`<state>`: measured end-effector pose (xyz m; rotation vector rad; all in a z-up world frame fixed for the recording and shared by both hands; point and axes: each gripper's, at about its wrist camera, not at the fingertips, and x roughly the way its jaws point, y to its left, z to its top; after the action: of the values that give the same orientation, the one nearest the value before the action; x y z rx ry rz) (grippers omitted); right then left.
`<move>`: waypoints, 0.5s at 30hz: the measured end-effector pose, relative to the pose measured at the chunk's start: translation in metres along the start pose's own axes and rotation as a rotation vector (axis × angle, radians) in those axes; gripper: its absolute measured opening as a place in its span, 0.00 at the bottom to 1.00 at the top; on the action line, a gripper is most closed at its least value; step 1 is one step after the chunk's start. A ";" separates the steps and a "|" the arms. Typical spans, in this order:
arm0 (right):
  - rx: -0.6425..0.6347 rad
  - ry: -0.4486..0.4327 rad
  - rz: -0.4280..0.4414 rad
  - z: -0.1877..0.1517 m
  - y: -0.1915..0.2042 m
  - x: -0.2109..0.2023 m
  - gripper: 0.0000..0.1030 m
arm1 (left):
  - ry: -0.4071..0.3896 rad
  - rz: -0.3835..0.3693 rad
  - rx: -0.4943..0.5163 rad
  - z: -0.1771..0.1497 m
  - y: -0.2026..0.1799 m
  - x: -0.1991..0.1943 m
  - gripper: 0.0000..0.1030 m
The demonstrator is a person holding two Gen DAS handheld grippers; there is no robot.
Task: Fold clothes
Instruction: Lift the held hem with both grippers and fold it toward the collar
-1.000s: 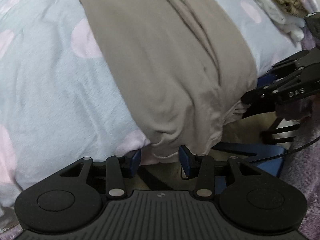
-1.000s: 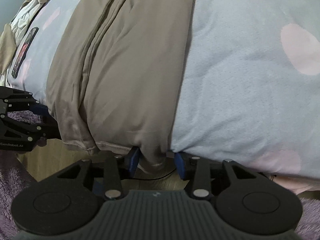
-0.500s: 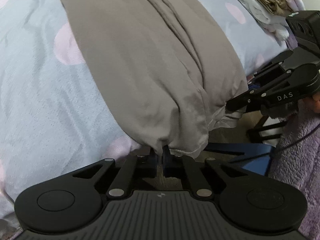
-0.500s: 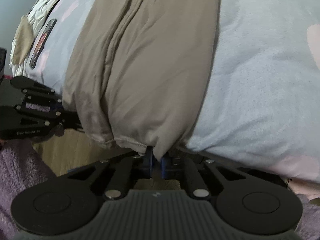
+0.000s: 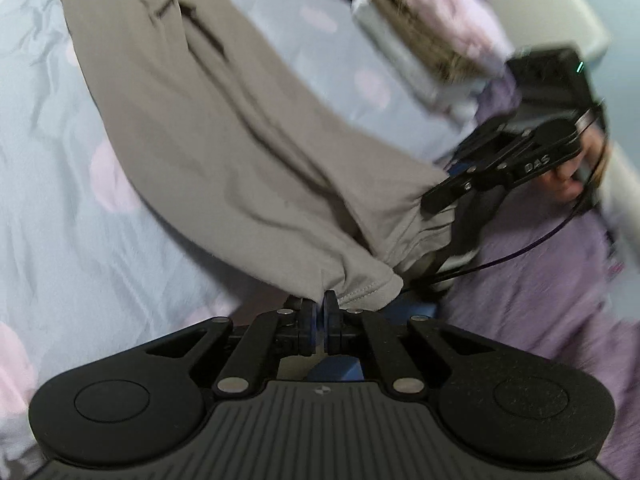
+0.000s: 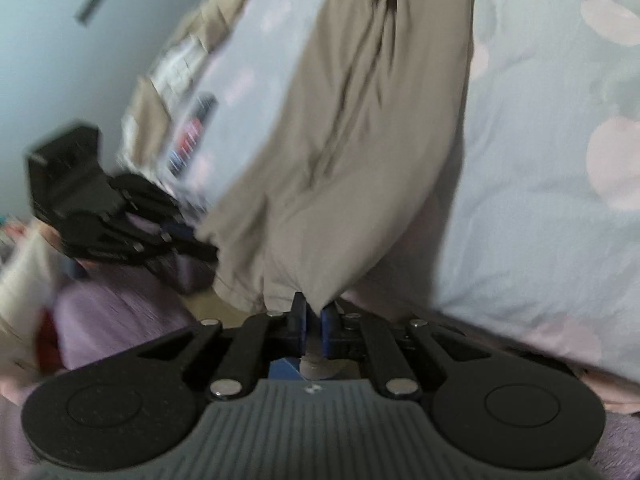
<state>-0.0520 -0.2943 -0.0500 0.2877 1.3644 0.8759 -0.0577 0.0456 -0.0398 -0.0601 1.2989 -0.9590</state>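
A long taupe garment (image 5: 224, 136) stretches across the pale blue bedcover (image 5: 52, 200) with pink spots. Its near hem is lifted off the bed edge. My left gripper (image 5: 319, 308) is shut on one corner of that hem. In the right wrist view the same taupe garment (image 6: 360, 152) hangs from my right gripper (image 6: 313, 312), which is shut on the other hem corner. Each view shows the other gripper at the side: the right gripper (image 5: 500, 168) in the left wrist view, the left gripper (image 6: 108, 220) in the right wrist view.
A pile of other clothes (image 5: 432, 36) lies at the far side of the bed. A phone (image 6: 192, 136) rests on the cover beside a folded stack (image 6: 176, 60). A purple fleece sleeve (image 5: 540, 280) fills the lower right. Wooden floor shows below the bed edge.
Both grippers went from open around the hem to shut on it, then rose and pulled the hem up and away from the bed edge. The views are now motion-blurred.
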 end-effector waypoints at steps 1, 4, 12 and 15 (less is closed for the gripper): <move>0.009 -0.028 0.021 0.004 -0.001 -0.007 0.08 | -0.024 -0.011 -0.014 0.004 0.003 -0.006 0.01; 0.010 -0.094 0.033 0.020 -0.006 -0.025 0.08 | -0.081 -0.009 -0.035 0.019 0.012 -0.020 0.01; 0.023 -0.231 -0.072 0.085 -0.012 -0.037 0.08 | -0.164 0.112 -0.086 0.076 0.039 -0.034 0.01; 0.040 -0.265 -0.123 0.107 -0.020 -0.035 0.08 | -0.178 0.165 -0.115 0.098 0.053 -0.030 0.01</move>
<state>0.0562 -0.2993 -0.0130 0.3349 1.1411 0.6832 0.0547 0.0521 -0.0131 -0.1224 1.1740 -0.7212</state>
